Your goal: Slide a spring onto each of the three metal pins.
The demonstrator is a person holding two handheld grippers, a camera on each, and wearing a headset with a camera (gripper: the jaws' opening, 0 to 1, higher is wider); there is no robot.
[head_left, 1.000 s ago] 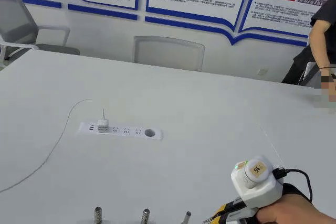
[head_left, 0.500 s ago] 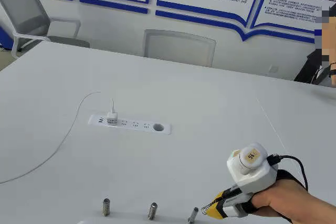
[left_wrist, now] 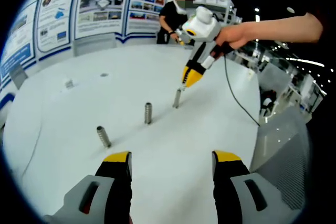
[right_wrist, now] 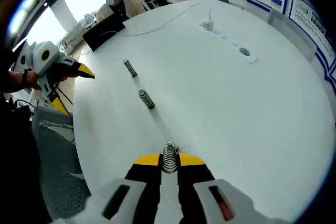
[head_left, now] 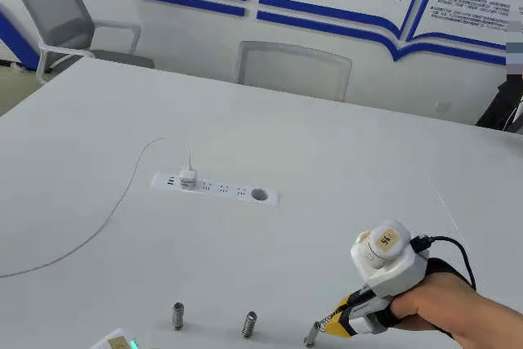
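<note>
Three metal pins stand in a row near the table's front edge. The left pin and the middle pin each carry a spring. My right gripper, yellow-tipped, is shut on a third spring, whose free end is at the top of the right pin. In the right gripper view the spring sticks out between the shut jaws, with the two sprung pins beyond. My left gripper is open and holds nothing, low in front of the pins.
A white power strip with a plugged-in charger and a thin cable lies mid-table. Chairs stand at the far edge. A person sits at the back right. A cable trails from the right gripper.
The head camera has tilted down, bringing the pins further into view. My right gripper has brought the spring left, up to the right pin's top.
</note>
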